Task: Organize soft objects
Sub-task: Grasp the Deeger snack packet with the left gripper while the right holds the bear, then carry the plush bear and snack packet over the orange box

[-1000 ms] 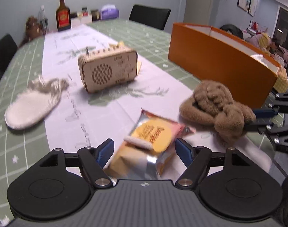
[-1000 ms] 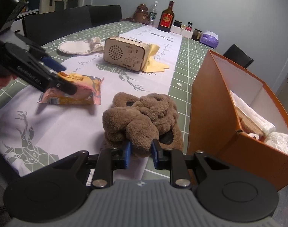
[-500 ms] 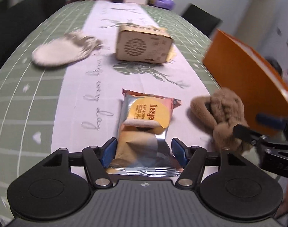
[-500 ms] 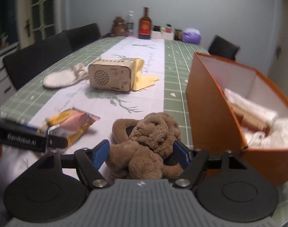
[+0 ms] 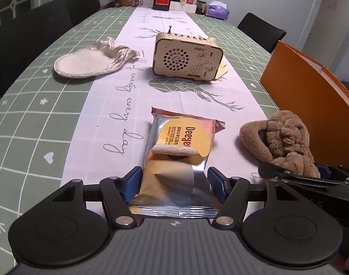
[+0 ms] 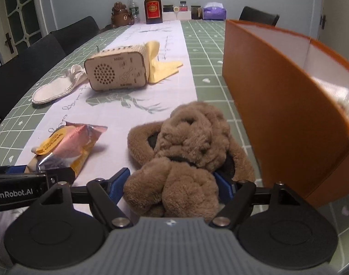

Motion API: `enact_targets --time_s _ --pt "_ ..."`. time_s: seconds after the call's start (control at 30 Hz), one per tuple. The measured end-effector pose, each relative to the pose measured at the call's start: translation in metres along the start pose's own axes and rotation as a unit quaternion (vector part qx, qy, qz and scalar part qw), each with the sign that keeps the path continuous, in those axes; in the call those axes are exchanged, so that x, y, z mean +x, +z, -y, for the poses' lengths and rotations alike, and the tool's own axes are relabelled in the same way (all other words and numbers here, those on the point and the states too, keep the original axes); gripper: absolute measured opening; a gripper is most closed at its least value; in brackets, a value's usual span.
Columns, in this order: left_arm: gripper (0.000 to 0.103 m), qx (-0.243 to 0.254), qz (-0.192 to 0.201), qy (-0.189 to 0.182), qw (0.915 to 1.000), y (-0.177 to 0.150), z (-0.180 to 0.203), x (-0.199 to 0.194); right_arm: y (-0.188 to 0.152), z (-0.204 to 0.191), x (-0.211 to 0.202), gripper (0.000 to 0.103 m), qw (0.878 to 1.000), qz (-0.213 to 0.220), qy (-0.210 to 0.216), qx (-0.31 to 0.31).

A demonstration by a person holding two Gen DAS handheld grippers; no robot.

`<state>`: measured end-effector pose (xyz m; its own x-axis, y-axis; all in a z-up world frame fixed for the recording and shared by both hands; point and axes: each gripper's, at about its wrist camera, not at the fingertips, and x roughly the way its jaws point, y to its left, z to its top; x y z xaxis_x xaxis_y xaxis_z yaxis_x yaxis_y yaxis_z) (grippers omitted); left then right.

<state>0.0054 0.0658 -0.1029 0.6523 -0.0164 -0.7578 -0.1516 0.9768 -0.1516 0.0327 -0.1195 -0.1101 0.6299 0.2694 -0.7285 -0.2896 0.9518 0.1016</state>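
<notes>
A wet-wipes pack [image 5: 179, 151] lies on the white table runner, its near end between the open fingers of my left gripper [image 5: 175, 184]; it also shows in the right wrist view [image 6: 66, 146]. A brown plush toy [image 6: 185, 151] lies beside the orange box [image 6: 284, 105]. My right gripper [image 6: 172, 183] is open, its blue pads on either side of the plush's near end. The plush shows at the right of the left wrist view [image 5: 282, 137]. A white cloth slipper [image 5: 92, 61] lies at the far left.
A wooden radio [image 5: 185, 57] stands mid-table on a yellow cloth [image 6: 160, 68]. The orange box holds white soft items [image 6: 348, 105]. Bottles, jars and a tissue pack [image 6: 214, 12] line the far end. Black chairs [image 5: 32, 36] stand along the left side.
My right gripper opened from its pinch on the plush, which now rests on the table. My left gripper swung to line up with the wipes pack and closed in around its near end.
</notes>
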Motion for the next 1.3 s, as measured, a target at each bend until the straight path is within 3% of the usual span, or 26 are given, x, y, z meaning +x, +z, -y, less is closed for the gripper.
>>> enact_targets --time_s 0.17,0.37,0.63,0.87,1.17,1.3 --pt "0.069 0.019 0.013 0.008 0.9997 -0.004 0.006 0.001 -0.005 -0.007 -0.001 0.065 0.999 0.011 -0.002 -0.033" --pt "0.065 0.028 0.013 0.017 0.9994 -0.004 0.009 0.001 -0.008 -0.009 -0.004 0.059 0.998 0.02 0.004 -0.059" --pt "0.066 0.033 0.006 0.026 0.9991 -0.002 0.011 0.004 -0.011 -0.012 -0.006 0.062 0.996 0.029 0.006 -0.082" --pt "0.068 0.041 0.026 0.032 0.9983 -0.008 0.014 0.003 -0.008 -0.008 -0.007 0.065 0.995 0.031 0.023 -0.089" --pt "0.065 0.056 0.038 0.031 0.9972 -0.008 0.016 0.0 -0.005 -0.01 -0.007 0.061 0.993 0.029 0.028 -0.11" --pt "0.063 0.039 0.044 0.027 0.9979 -0.003 0.014 -0.005 0.001 -0.01 -0.015 0.06 0.99 0.04 0.032 -0.129"
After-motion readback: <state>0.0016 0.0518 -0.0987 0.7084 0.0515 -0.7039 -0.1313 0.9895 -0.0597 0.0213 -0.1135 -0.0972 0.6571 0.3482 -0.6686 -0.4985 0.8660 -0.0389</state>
